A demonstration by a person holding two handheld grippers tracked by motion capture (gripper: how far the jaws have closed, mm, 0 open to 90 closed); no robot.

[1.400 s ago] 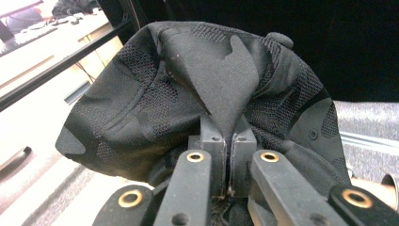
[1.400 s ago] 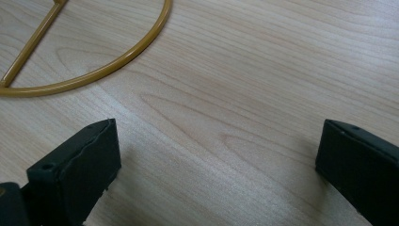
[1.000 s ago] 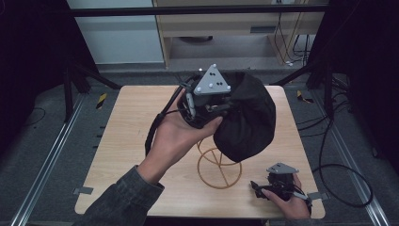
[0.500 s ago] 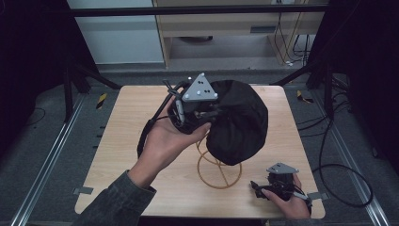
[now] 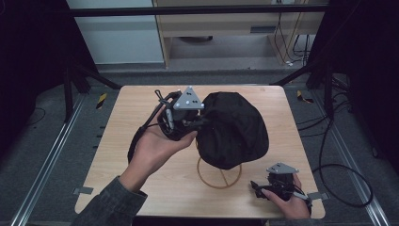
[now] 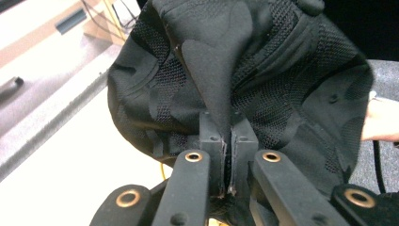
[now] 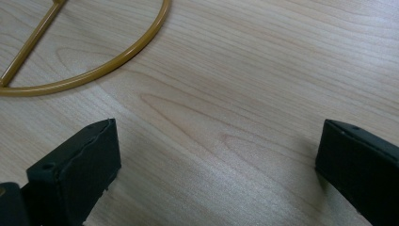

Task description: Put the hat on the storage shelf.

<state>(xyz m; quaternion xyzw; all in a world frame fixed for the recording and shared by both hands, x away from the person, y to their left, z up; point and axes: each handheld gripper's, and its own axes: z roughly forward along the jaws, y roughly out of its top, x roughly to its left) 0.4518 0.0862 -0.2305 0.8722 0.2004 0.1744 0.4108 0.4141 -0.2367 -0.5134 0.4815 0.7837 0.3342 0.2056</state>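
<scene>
We log the left hand-held gripper (image 5: 203,123), jaws pinched tight on a fold of the black mesh-fabric cap (image 5: 233,129), held above mid-worktop (image 5: 122,113). Beneath the cap: a round golden wire stand (image 5: 219,175). Near the worktop's front right corner, the right hand-held gripper (image 5: 256,187) rests, jaws spread wide, empty.

A pale wooden bench (image 5: 141,108) is standing on grey floor (image 5: 42,136), a beige cabinet (image 5: 226,23) sitting behind.
</scene>
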